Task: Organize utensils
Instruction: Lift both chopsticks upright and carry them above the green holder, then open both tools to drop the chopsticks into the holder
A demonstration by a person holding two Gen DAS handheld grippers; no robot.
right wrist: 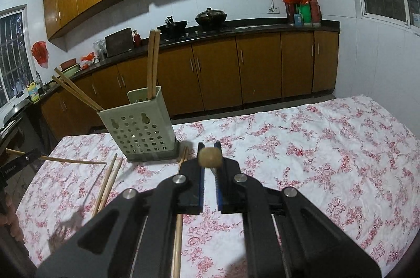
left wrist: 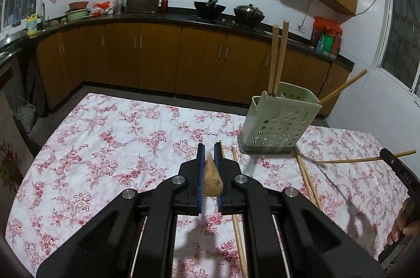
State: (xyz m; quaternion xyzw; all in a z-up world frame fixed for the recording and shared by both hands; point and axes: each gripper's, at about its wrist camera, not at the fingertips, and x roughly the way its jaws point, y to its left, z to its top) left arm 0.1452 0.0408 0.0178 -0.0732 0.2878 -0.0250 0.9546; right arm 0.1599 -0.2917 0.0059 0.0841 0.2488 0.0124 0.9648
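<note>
Above the floral-clothed desk (left wrist: 105, 136), the left gripper (left wrist: 209, 154) clenches one chopstick (left wrist: 212, 178) end-on, near the green holder (left wrist: 275, 120). From the right wrist, the right gripper (right wrist: 210, 156) likewise clamps a second chopstick (right wrist: 208, 157), probably bound for that holder (right wrist: 141, 128); others lie loose.

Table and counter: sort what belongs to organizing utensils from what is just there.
Job:
- green utensil holder, chopsticks standing in it
- loose chopsticks on the cloth
- chopstick in left hand-held gripper
- chopstick in right hand-held gripper

Lying about:
- wok
- lidded pot
- cutting board
</note>
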